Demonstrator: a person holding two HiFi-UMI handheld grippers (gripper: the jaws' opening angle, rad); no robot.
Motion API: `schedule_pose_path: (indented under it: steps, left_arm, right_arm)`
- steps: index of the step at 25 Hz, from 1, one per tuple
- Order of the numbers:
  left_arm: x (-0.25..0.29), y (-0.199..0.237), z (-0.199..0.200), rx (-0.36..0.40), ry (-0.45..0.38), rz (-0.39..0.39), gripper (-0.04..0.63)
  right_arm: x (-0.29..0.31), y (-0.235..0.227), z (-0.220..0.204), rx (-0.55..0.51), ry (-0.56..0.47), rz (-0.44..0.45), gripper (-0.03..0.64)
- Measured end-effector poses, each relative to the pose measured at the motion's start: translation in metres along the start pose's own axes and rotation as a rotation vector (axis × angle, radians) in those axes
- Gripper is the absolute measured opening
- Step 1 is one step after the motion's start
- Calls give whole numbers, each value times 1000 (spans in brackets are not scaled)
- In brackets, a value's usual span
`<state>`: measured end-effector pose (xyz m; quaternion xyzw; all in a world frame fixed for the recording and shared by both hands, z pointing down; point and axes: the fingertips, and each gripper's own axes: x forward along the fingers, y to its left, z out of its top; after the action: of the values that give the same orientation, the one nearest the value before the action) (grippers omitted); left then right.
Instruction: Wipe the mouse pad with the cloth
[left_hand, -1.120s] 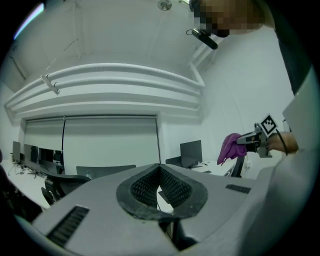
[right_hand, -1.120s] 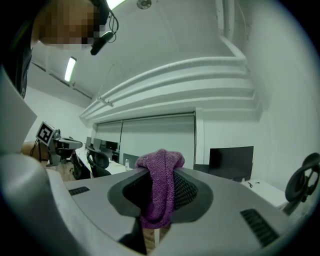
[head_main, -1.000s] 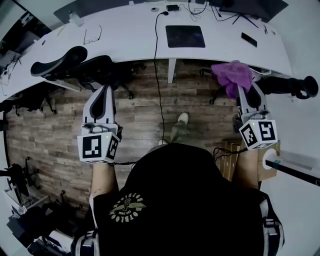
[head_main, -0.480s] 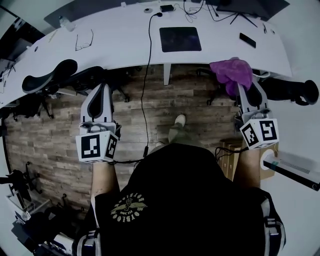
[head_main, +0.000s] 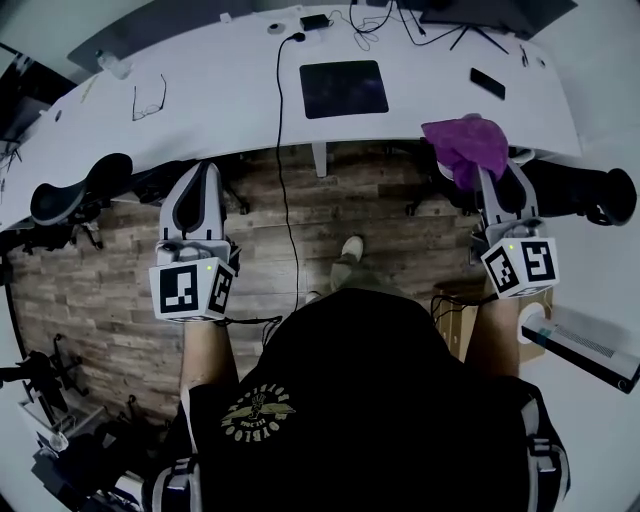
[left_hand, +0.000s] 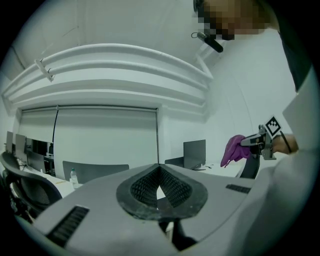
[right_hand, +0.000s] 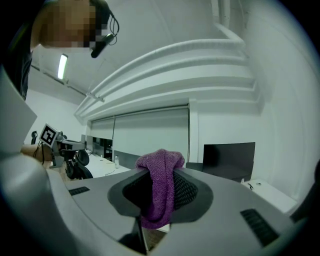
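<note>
Cloth purple, bunched, pinched by right gripper; left gripper jaws closed, empty

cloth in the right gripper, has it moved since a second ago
Yes, forward: the cloth now overlaps more of the desk than before.

The dark rectangular mouse pad lies flat on the curved white desk, its surface bare. The purple knitted cloth is bunched and clamped between the jaws of the right gripper, its folds drooping over the desk's front edge, well apart from the pad.
</note>
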<state>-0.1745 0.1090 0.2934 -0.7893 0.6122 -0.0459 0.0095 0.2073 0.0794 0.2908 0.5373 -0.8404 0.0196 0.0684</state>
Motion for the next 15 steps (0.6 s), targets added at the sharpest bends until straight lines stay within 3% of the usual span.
schedule_pose_path:
  steps: [15]
  left_arm:
    - [69, -23, 39, 39, -44, 86, 2]
  right_arm:
    - [60, -84, 19, 22, -82, 65, 89]
